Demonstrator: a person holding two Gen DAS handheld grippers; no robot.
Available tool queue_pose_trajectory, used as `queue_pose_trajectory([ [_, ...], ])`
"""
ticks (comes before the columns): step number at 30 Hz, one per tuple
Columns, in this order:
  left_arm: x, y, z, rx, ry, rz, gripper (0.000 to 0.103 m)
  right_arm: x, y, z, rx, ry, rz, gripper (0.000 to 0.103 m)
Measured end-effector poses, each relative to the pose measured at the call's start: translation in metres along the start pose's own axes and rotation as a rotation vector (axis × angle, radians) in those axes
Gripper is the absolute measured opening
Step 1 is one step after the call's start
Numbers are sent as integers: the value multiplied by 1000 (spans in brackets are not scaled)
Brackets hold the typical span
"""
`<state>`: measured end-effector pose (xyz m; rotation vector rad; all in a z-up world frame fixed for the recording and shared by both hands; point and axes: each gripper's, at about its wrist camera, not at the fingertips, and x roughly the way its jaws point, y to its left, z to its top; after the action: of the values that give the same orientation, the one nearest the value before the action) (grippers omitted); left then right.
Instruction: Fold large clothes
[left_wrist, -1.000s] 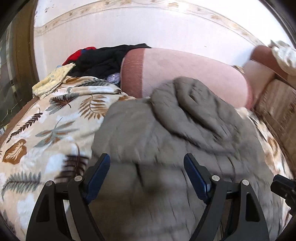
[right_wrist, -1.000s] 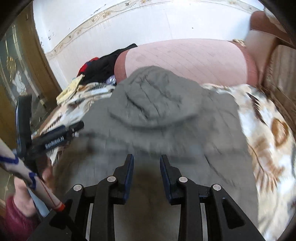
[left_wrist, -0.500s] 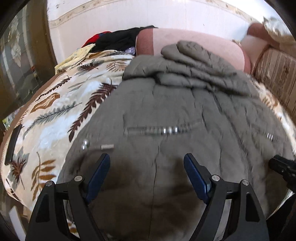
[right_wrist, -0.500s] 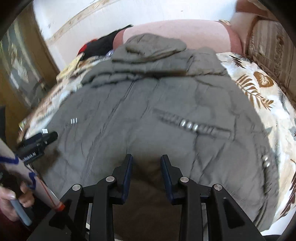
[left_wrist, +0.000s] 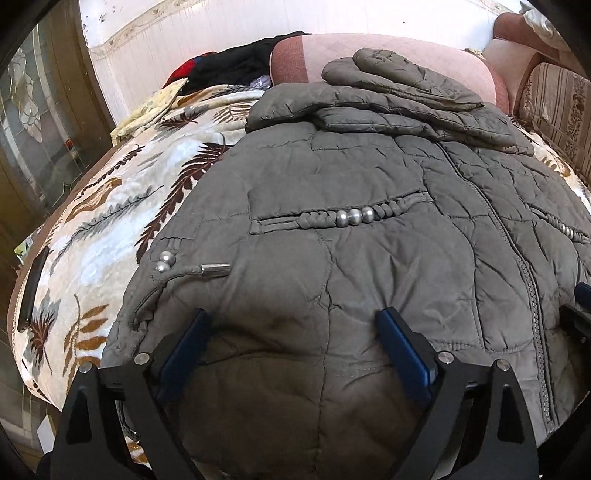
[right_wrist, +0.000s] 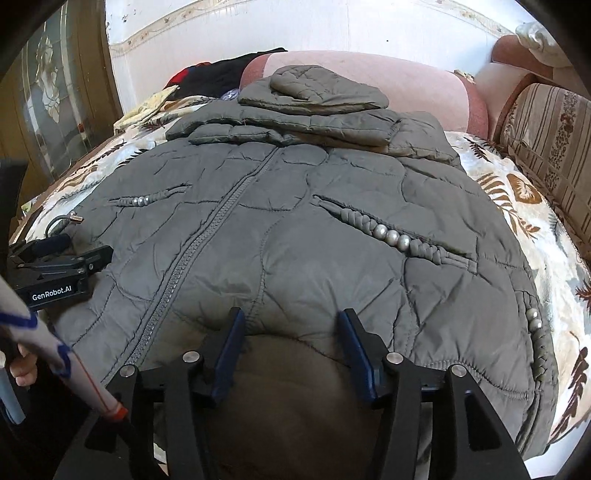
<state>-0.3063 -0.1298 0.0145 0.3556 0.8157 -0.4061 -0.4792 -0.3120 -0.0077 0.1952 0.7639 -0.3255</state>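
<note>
While both tongs sit at the near hem, the fold is judged at the grasp stage.

Item: grey quilted jacket (left_wrist: 369, 192), front up, zipped, spread across the leaf-print blanket (left_wrist: 103, 221) on the bed; hood (right_wrist: 317, 85) and sleeves already laid over the chest, upper centre of frame.

Left tongs (left_wrist: 293, 338): wide, hem between the fingers, not clamped.
Right tongs (right_wrist: 291, 332): moderately apart, hem likewise between them, not clamped.

Next move, as judged: close both on the hem, lift together, carry it up-frame toward the hood; uneven lift risks a skewed fold.

Left view only: drawstring toggle (left_wrist: 214, 268) in detail, dark flat object (left_wrist: 31, 291) at blanket's left edge.
Right view only: whole zip line (right_wrist: 207, 236), right beaded pocket (right_wrist: 391, 232), left tongs from outside at mid-left.
</note>
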Motion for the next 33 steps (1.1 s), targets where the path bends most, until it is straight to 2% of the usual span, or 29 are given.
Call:
queue_pose_trajectory([
  [4,2,0,-2,10,-19,9,97,0,-1,-1,-5,-5,-5,62],
  [13,3,2,-6,33,-61,-2,99,1,-6,-5,-5,-31,1,72],
  [23,3,5,-8,2,-68,-12,99,1,-6,-5,-5,-32,1,75],
  [33,1,3,-13,-26,-91,8,100,2,-9,-5,0,-30,1,79],
])
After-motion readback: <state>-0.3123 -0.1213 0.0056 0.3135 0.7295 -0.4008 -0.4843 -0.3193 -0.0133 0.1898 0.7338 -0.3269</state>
